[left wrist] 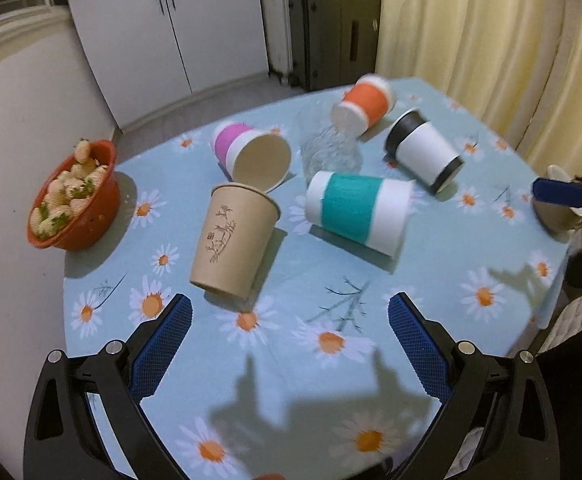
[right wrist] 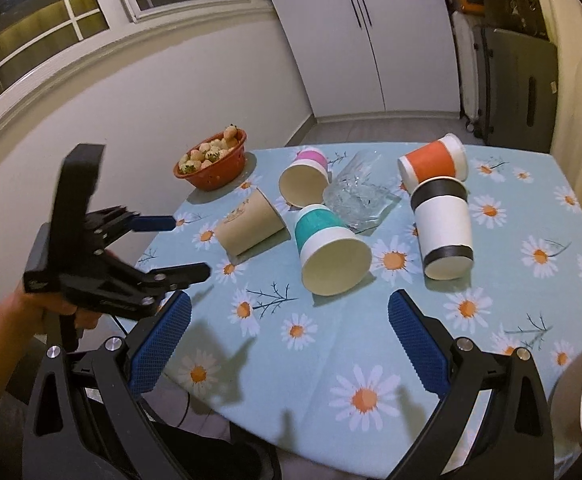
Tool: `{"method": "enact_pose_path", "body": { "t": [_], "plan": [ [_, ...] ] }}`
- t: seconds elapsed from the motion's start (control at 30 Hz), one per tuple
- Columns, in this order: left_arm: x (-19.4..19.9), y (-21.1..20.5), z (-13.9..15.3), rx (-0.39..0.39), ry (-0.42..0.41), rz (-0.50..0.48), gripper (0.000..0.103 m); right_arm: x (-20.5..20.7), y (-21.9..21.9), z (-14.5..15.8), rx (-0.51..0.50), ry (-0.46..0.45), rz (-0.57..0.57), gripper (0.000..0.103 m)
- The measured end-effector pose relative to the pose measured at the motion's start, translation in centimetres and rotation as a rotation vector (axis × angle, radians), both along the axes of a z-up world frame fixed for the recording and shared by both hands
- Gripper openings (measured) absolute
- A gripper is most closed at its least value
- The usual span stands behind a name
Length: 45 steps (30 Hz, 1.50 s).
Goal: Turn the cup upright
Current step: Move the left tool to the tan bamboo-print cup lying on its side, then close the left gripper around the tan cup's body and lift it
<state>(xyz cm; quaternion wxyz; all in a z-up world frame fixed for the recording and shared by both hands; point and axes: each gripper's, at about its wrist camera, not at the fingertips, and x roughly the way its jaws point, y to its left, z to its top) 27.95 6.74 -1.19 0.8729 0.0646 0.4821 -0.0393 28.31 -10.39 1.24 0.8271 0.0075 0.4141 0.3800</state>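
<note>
Five paper cups lie tipped on the daisy tablecloth [left wrist: 431, 312], grouped round a clear glass tumbler [left wrist: 329, 148], also on its side; use that as landmark.

Teal-band cup [left wrist: 357, 210] lies just on the near side of the tumbler, seen from either gripper. Its long axis runs roughly across the left gripper's line of sight, mouth twd the right gripper's side; in the right wrist view the open mouth [right wrist: 335, 266] faces that camera almost head-on.

Kraft cup [left wrist: 233, 244] w/ the bamboo print: left of the tumbler, nearest the left gripper [left wrist: 289, 340], just ahead of its left finger. In the right wrist view it plainly lies on its side, mouth pointing away from the tumbler.

Pink-band, orange-band and black-band cups sit beyond or beside the tumbler, further off.

Left gripper: jaws wide apart, nothing btwn. Right gripper [right wrist: 289, 340]: same, spread and empty, hovering over bare cloth.

Judgement: which cup is meant can't be told; kraft suits the left hand, teal the right.
</note>
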Motion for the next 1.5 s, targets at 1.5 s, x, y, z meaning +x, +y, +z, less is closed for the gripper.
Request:
{"method": "enact_pose_path", "body": {
  "t": [1.5],
  "plan": [
    [6.0,3.9,-2.0,-0.06,0.22,0.159,0.059,2.1,-2.5,-2.5,0.048,0.207,0.002,0.098]
  ]
}}
